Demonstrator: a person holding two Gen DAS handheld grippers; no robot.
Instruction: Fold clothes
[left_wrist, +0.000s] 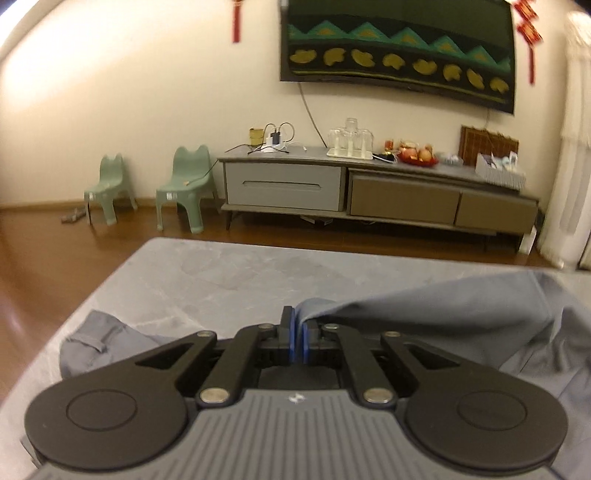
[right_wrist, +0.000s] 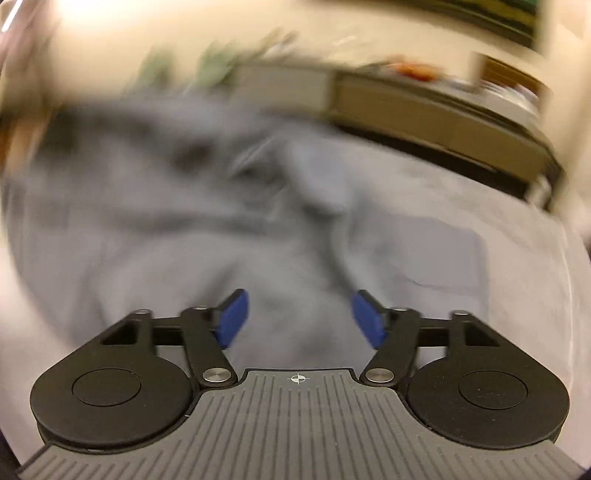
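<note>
Your left gripper (left_wrist: 297, 332) is clenched on a fold of the blue-grey garment (left_wrist: 461, 317), which trails off to its right. Your right gripper (right_wrist: 299, 317) is released, jaws wide above the blurred cloth.

Home living room — low media cabinet (left_wrist: 376, 192), children's chairs (left_wrist: 184, 184), fruit bowl (left_wrist: 417, 153), wall hanging (left_wrist: 399, 48)
</note>
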